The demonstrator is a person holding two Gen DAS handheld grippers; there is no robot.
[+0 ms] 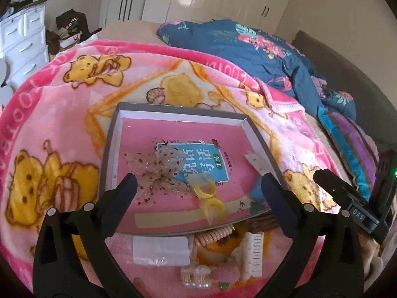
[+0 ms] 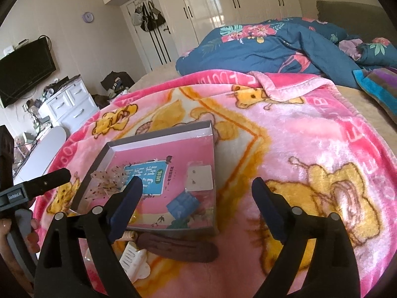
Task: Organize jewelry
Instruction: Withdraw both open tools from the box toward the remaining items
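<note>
Ahead of the right gripper (image 2: 197,193) the pink blanket (image 2: 310,144) lies bare — open passage. Ahead of the left gripper (image 1: 199,186), the shallow box (image 1: 110,146) walls — and hair clips (image 1: 253,255) just beneath — crowd the way.

Blanket (image 1: 62,129) – plush fleece, fuzzy, printed bears. Box (image 1: 113,134) – grey matt cardboard walls, glossy pink printed paper base. Bow (image 1: 158,171) looks like sheer mesh fabric with red flecks. Yellow rings (image 1: 211,198) – smooth plastic inside a clear film bag. Hair claw (image 1: 253,255) – cream plastic, semi-gloss. Wardrobe doors (image 2: 223,7) high-gloss white. Quilt (image 2: 260,49) – matt printed cloth.
</note>
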